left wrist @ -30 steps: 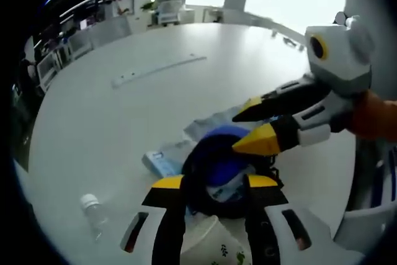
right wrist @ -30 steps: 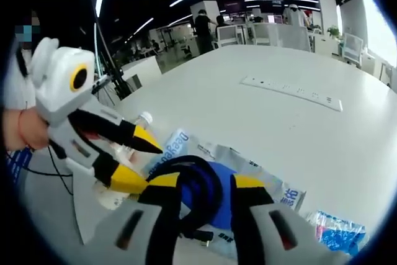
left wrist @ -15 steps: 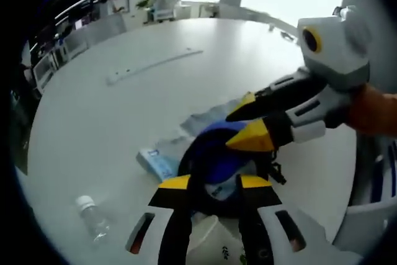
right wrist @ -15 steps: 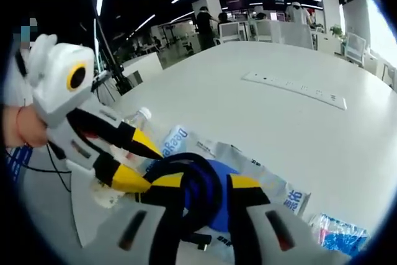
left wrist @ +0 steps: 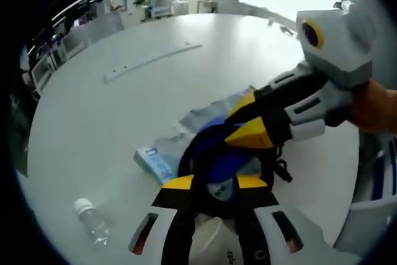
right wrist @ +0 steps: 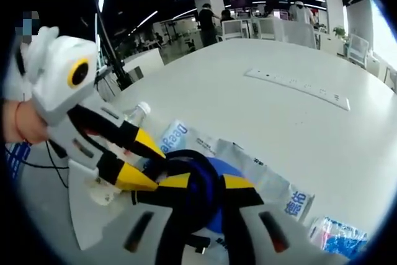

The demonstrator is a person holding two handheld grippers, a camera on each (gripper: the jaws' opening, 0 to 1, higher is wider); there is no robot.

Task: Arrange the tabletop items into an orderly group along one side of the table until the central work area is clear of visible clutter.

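A black cable coil (left wrist: 214,153) with something blue inside it lies on a silver wipes packet (left wrist: 158,162) on the white table. My left gripper (left wrist: 215,182) is open, and the coil's near rim sits between its yellow tips. From the right, my right gripper (left wrist: 247,121) pinches the coil's far rim. In the right gripper view the coil (right wrist: 195,169) runs between the narrow jaws of the right gripper (right wrist: 206,182), on the packet (right wrist: 273,187). The left gripper (right wrist: 149,166) comes in from the left, jaws apart.
A clear plastic bottle (left wrist: 90,218) lies near the table edge, also seen as the bottle (right wrist: 133,115). A white paper cup (left wrist: 214,249) sits under my left gripper. A blue packet (right wrist: 338,237) lies to the right. A white power strip (left wrist: 152,61) crosses the far table. A chair (left wrist: 378,190) stands close by.
The right gripper's jaws have narrowed onto the black coil. Both grippers have edged closer over the coil and packet. The left jaws look slightly closer together.
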